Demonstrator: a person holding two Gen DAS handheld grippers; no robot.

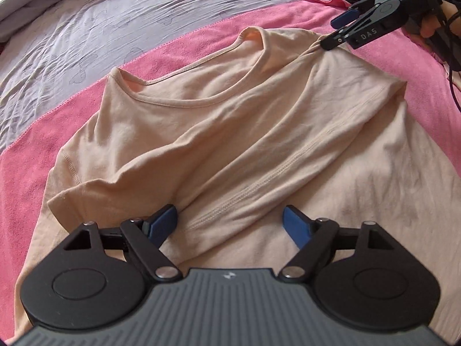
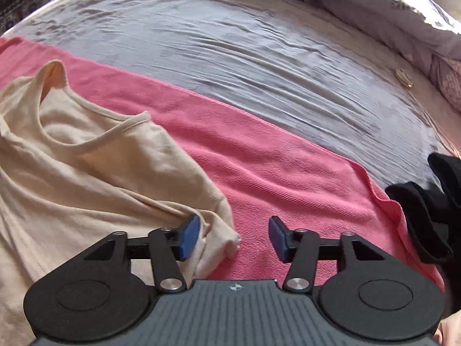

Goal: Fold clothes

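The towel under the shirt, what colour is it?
Pink. The towel shows best in the right wrist view, spread under the beige shirt.

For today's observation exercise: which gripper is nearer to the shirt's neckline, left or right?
Right. The right gripper is at the shoulder beside the neckline of the shirt. The left gripper hovers open lower down, over the folded sleeve.
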